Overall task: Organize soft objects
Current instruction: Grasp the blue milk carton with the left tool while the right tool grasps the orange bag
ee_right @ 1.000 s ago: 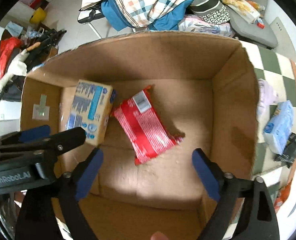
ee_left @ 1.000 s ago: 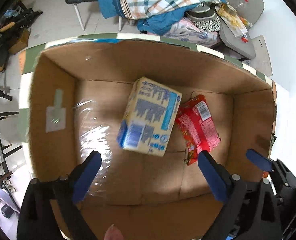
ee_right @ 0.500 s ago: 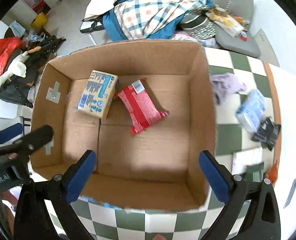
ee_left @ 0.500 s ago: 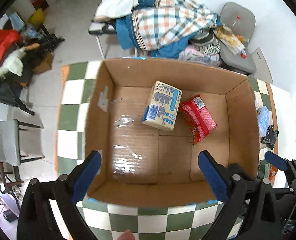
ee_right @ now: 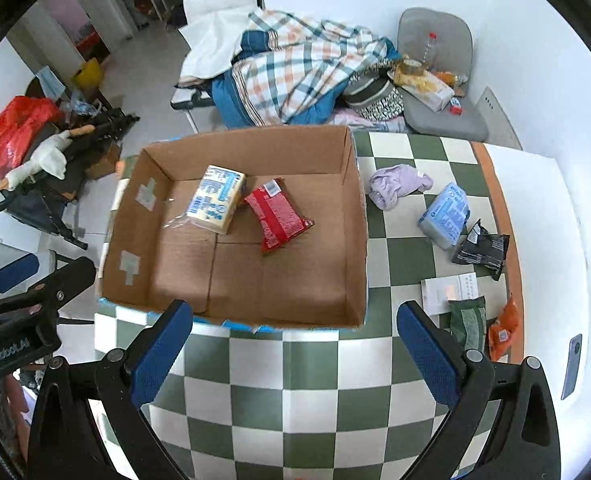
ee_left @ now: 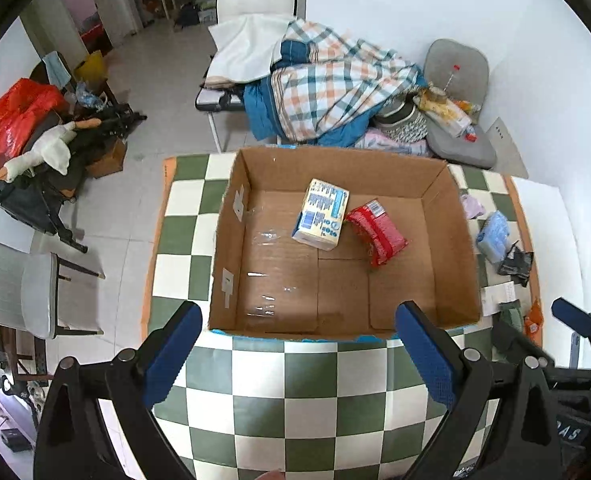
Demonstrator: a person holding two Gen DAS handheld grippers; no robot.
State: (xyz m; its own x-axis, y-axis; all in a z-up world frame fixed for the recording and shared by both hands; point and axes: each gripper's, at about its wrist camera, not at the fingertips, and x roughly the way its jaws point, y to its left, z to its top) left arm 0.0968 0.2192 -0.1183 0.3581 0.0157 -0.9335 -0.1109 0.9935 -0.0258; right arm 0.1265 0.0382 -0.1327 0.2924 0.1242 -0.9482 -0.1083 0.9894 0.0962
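An open cardboard box stands on the green-and-white checked table. Inside lie a yellow-and-blue tissue pack and a red snack packet. To the right of the box lie a lilac cloth, a blue tissue pack and a black packet. My left gripper and right gripper are both open and empty, high above the table's near side in front of the box.
A white paper, a green pouch and an orange packet lie at the table's right edge. Behind the table stand a chair heaped with plaid bedding and a grey seat. The floor drops off left.
Both grippers have pulled up and back from inside the box, so the whole box and table now show. The tissue pack and red packet stay in the box.
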